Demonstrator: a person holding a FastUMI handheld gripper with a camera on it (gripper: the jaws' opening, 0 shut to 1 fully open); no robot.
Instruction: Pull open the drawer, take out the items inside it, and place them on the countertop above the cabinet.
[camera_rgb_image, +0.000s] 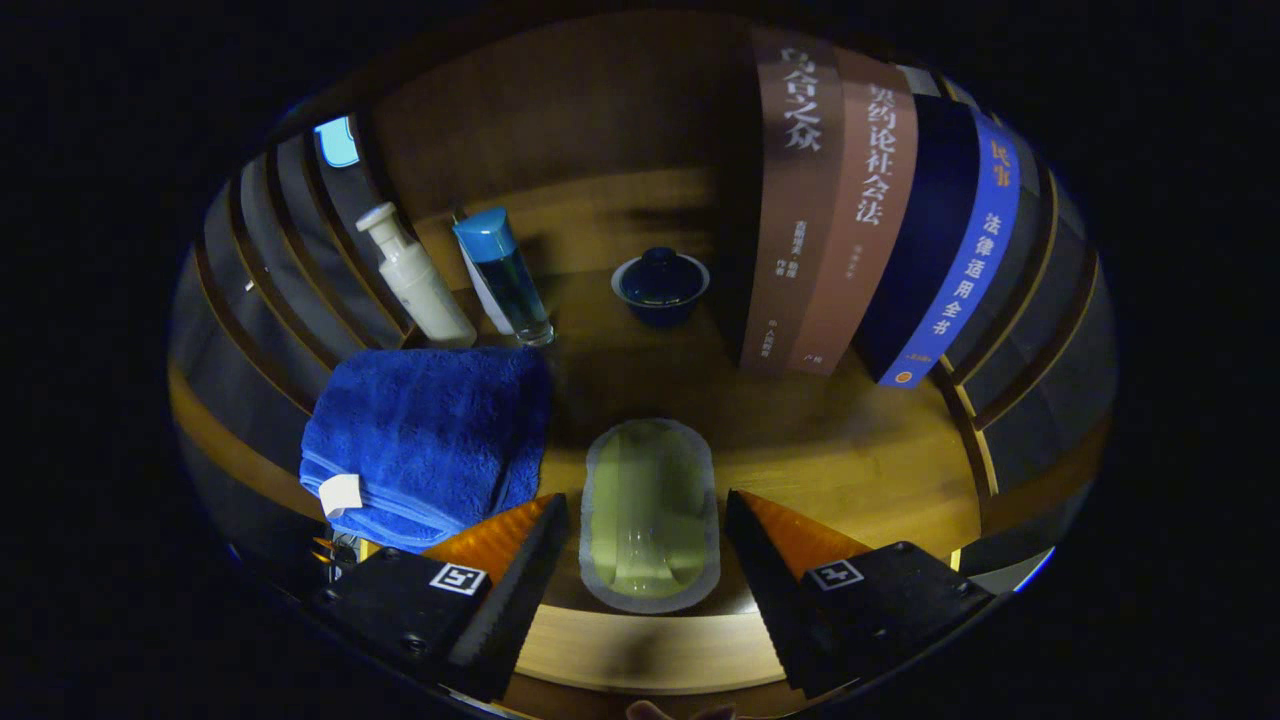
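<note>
A pale green oblong dish with a grey rim lies on the wooden countertop, between my fingers and reaching just ahead of them. My gripper is open, its fingers standing apart from the dish on either side without pressing on it. A folded blue towel with a white tag lies beside the left finger. Beyond the dish stands a dark blue lidded bowl.
A white pump bottle and a clear bottle with a blue cap stand behind the towel. Several upright books lean at the right. Slatted walls close in both sides, a wooden back panel behind.
</note>
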